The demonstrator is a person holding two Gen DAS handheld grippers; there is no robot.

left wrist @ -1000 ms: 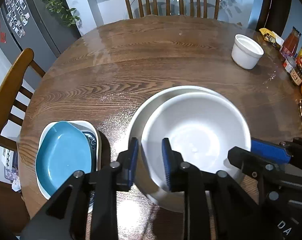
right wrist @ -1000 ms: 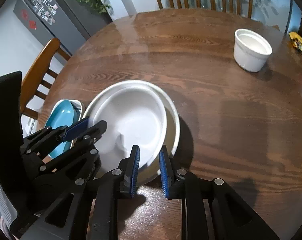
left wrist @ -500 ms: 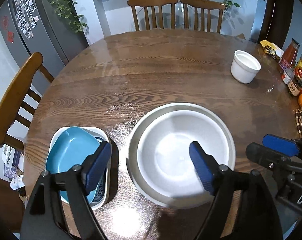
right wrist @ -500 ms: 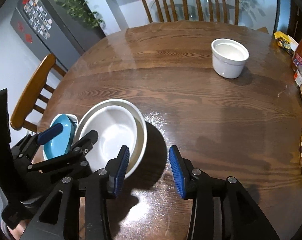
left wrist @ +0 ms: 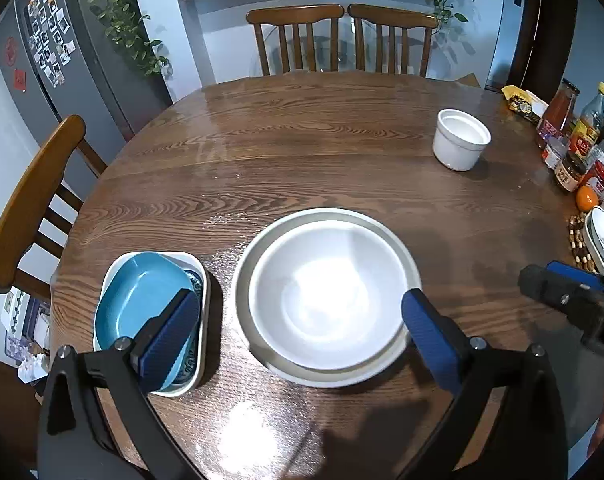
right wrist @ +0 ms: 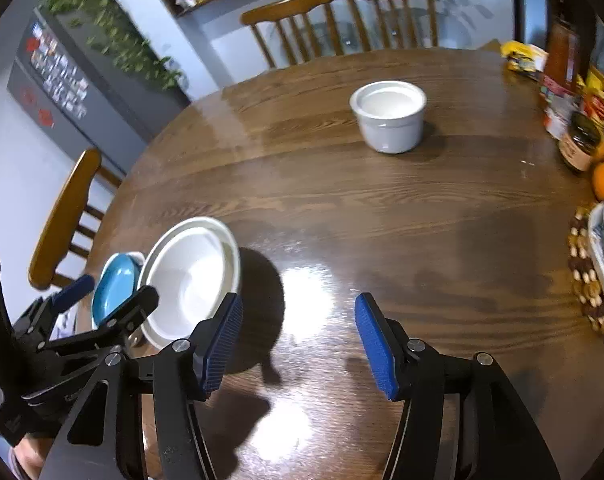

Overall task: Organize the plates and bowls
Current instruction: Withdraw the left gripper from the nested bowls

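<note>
A white bowl point(left wrist: 326, 296) sits nested in a wider white plate point(left wrist: 398, 240) near the front of the round wooden table point(left wrist: 302, 152). My left gripper point(left wrist: 299, 334) hovers over it, jaws opening wide, with the bowl below and between the pads but untouched. Left of it, a blue dish point(left wrist: 141, 304) rests in a white rectangular dish point(left wrist: 199, 276). A small white ramekin point(left wrist: 460, 144) stands far right. In the right wrist view, my right gripper point(right wrist: 297, 346) is opening over bare wood, right of the bowl point(right wrist: 189, 276), with the ramekin point(right wrist: 390, 120) ahead.
Bottles and jars point(left wrist: 570, 136), an orange point(left wrist: 586, 198) and a plate on a beaded mat point(left wrist: 602, 240) crowd the table's right edge. Wooden chairs stand at the far side point(left wrist: 297, 36) and at the left point(left wrist: 29, 200).
Both grippers have let go of the white bowl's rim and opened. The left one drew back and up; the right one swung right, away from the bowl.
</note>
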